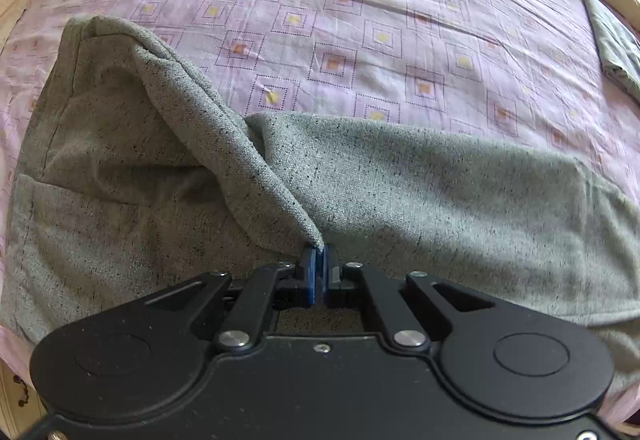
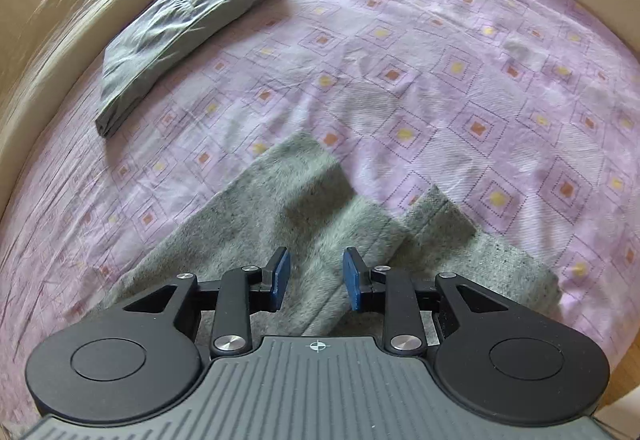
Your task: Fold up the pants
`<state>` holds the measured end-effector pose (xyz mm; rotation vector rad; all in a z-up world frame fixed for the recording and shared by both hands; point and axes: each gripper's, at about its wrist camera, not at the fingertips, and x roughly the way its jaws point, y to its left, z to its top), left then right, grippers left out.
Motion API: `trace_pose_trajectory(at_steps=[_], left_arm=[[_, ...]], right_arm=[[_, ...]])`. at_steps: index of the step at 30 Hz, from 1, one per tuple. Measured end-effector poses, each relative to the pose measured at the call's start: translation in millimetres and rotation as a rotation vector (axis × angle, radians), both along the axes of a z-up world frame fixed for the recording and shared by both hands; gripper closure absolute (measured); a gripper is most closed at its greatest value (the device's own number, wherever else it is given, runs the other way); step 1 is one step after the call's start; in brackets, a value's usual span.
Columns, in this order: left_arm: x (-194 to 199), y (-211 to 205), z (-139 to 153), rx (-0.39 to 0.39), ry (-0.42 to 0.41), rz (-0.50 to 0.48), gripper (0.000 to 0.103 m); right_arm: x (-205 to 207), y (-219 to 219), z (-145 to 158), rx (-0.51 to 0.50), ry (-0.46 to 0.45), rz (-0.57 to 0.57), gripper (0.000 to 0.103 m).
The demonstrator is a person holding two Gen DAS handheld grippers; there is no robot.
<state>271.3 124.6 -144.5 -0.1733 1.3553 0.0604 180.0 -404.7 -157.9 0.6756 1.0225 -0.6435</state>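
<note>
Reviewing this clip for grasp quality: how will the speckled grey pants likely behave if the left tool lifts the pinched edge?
Probably floppy: the grey pants already drape in a soft ridge from the shut left tool. They look like thick woven cloth, so likely fairly heavy and not slippery. The rest would probably drag across the bedsheet, unsupported by the open right tool.

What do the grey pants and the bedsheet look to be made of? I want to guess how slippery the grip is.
The grey pants look like a coarse woven or knit fabric, matte, with dark flecks and a visible grain. It drapes in soft folds where the left claw pinches it. The bedsheet looks like thin, smooth cotton-type cloth, printed with squares and finely creased. The exact fibres cannot be told.
</note>
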Motion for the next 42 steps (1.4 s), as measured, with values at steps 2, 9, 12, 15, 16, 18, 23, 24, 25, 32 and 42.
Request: trace_pose_trajectory(at_steps=[2, 9, 12, 15, 16, 18, 23, 24, 25, 32, 42], left_arm=[[-2, -3, -1, 0.013, 0.002, 0.012, 0.099], [-5, -9, 2, 0.054, 0.000, 0.033, 0.099], [-4, -9, 4, 0.056, -0.004, 0.056, 0.099], [-2, -10, 6, 0.059, -0.011, 0.067, 0.099], [-2, -11, 7, 0.061, -0.014, 0.067, 0.099], [1, -13, 11, 0.062, -0.027, 0.061, 0.100], [6, -17, 57, 0.064, -0.169, 0.035, 0.100], [4, -17, 72, 0.058, -0.207, 0.036, 0.100], [0, -17, 87, 0.053, -0.246, 0.037, 0.100], [-77, -20, 114, 0.055, -0.294, -0.009, 0.100], [-122, -41, 7, 0.142, -0.003, -0.007, 0.100]], right_arm=[[-9, -13, -1, 0.020, -0.014, -0.055, 0.074], [-32, -39, -12, 0.140, -0.027, -0.117, 0.074], [-35, -39, -18, 0.186, -0.048, -0.122, 0.074], [-27, -38, -20, 0.193, -0.040, -0.114, 0.074], [-22, -38, -20, 0.197, -0.039, -0.102, 0.074], [-14, -36, -13, 0.175, -0.044, -0.071, 0.088], [-3, -26, 47, 0.087, -0.185, 0.099, 0.098], [-7, -25, 61, 0.075, -0.219, 0.118, 0.098], [-14, -25, 77, 0.066, -0.256, 0.133, 0.098], [-87, -39, 90, 0.029, -0.249, 0.088, 0.098], [-109, -40, 11, 0.061, -0.031, 0.054, 0.098]])
